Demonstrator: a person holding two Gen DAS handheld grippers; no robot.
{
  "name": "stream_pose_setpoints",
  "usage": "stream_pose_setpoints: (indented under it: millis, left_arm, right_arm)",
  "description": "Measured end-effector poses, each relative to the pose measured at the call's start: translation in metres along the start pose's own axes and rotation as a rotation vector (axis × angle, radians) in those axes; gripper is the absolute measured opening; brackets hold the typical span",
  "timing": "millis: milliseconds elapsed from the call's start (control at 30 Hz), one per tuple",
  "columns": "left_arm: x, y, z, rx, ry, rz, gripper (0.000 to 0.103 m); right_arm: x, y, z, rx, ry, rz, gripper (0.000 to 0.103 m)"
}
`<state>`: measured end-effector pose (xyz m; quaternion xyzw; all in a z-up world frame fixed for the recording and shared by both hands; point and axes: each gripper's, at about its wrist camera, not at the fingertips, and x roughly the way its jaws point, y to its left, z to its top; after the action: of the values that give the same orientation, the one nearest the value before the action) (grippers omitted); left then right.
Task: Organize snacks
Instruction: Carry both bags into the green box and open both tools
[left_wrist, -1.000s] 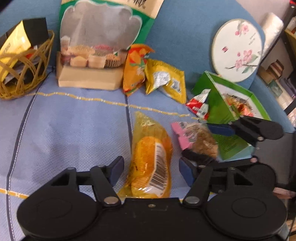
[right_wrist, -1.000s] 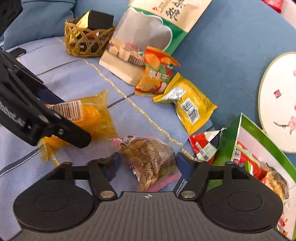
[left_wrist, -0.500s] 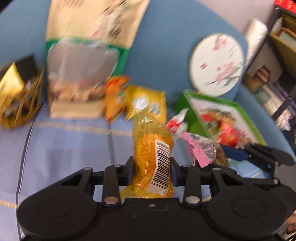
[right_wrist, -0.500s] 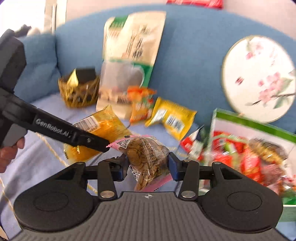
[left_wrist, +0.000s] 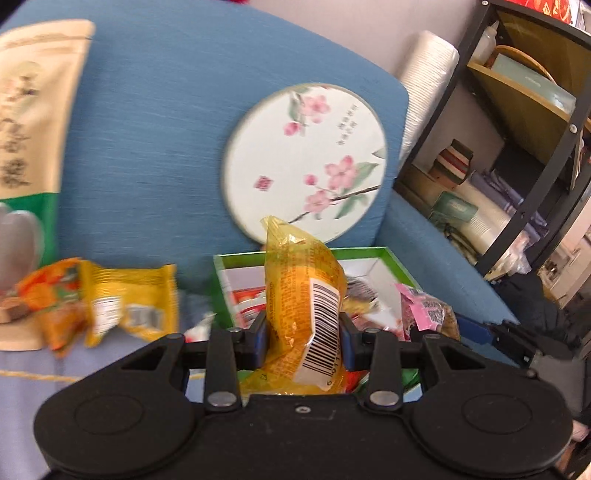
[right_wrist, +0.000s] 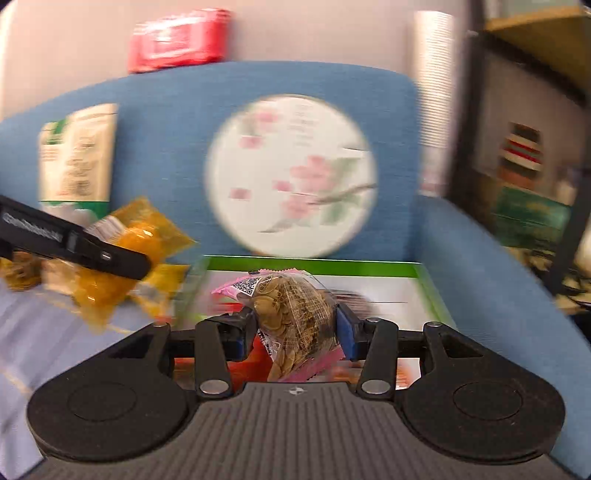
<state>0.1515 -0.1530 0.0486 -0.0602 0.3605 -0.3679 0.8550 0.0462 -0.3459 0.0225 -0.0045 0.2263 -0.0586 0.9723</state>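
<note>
My left gripper (left_wrist: 302, 334) is shut on a yellow snack packet (left_wrist: 304, 295) with a barcode, held upright above the sofa. My right gripper (right_wrist: 295, 328) is shut on a pink-edged clear bag of brown nuts (right_wrist: 295, 314). Both are lifted in front of a green-rimmed open box (right_wrist: 314, 264) with red snack packs inside, also seen as the green box (left_wrist: 384, 254). In the right wrist view the left gripper's finger (right_wrist: 92, 253) crosses the yellow packet (right_wrist: 122, 258) at the left. The nut bag (left_wrist: 428, 314) shows at the right in the left wrist view.
A round floral fan (left_wrist: 304, 162) leans on the blue sofa back (left_wrist: 147, 147). Orange and yellow snack packets (left_wrist: 110, 299) lie on the seat at left, beside a large green-and-cream bag (left_wrist: 26, 129). A black shelf rack (left_wrist: 535, 147) stands right of the sofa arm.
Both grippers closed on their packets, the left on the yellow one and the right on the nut bag, then lifted them off the seat and swung right toward the green box.
</note>
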Motion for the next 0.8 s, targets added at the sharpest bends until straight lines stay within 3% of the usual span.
stream_pose_setpoints:
  millis: [133,267,333,367,400,433,567,800]
  left_arm:
    - [0.029,-0.012,0.005,0.013,0.01,-0.009,0.047]
    - [0.054,-0.02,0.006,0.024,0.019,-0.018,0.049]
    - [0.062,-0.022,0.003,0.04,0.018,-0.018,0.063]
    - [0.066,-0.022,0.002,0.05,0.015,-0.014,0.1]
    - [0.066,-0.021,0.0,0.055,0.011,-0.004,0.103]
    - [0.063,-0.019,-0.003,0.054,-0.005,0.016,0.103]
    - [0.043,-0.006,-0.009,0.051,-0.048,0.05,0.103]
    - [-0.003,0.044,-0.018,-0.054,-0.084,0.177,0.103]
  right_arm:
    - [0.01,-0.027,-0.008,-0.001,0.008,-0.103,0.077]
    - [0.024,-0.044,-0.014,0.019,0.012,-0.14,0.078]
    - [0.034,-0.048,-0.018,0.031,0.014,-0.142,0.08]
    - [0.04,-0.048,-0.02,0.036,0.014,-0.134,0.083]
    - [0.044,-0.046,-0.023,0.035,0.015,-0.125,0.089]
    - [0.044,-0.042,-0.027,0.027,0.02,-0.122,0.103]
    - [0.039,-0.025,-0.034,-0.025,-0.009,-0.159,0.103]
    - [0.013,0.004,-0.018,-0.033,-0.071,-0.097,0.103]
